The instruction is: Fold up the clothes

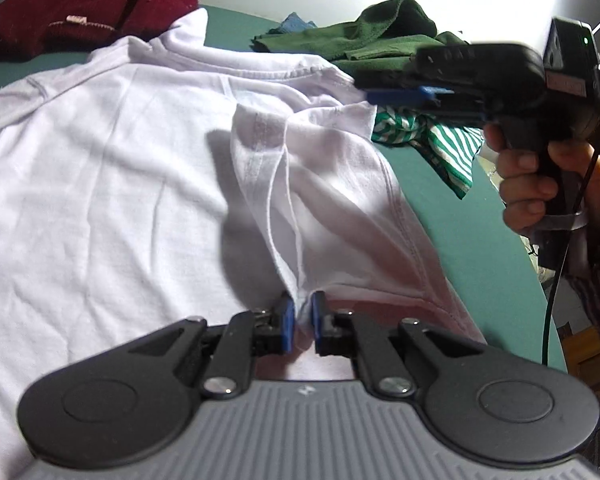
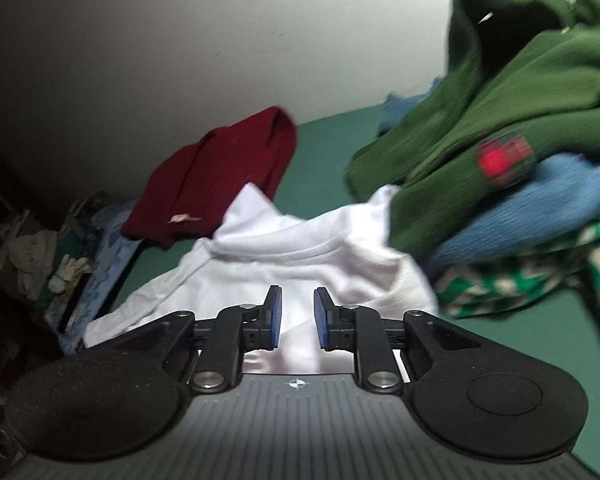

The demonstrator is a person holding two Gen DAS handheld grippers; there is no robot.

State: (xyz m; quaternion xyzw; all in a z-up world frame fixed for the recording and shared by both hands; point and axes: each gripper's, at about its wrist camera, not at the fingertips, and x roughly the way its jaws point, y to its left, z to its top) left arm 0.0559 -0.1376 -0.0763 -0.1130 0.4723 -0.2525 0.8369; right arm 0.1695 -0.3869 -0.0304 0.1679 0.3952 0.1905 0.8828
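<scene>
White T-shirt (image 1: 112,168) hem in left gripper (image 1: 303,320)

Strong light pours in from the upper right of the left wrist view, washing the wall there to pure glare and bleaching the white T-shirt (image 1: 100,168) until its creases almost vanish. A raised fold throws a soft grey shadow leftward across the cloth. The right gripper (image 1: 384,94) is smeared by motion. The right wrist view is much dimmer: the wall fades to murk at the left, and the clutter in that corner sinks into darkness. The green sweater (image 2: 500,120) and its red patch are streaked with blur. Both views bow at the edges.
</scene>
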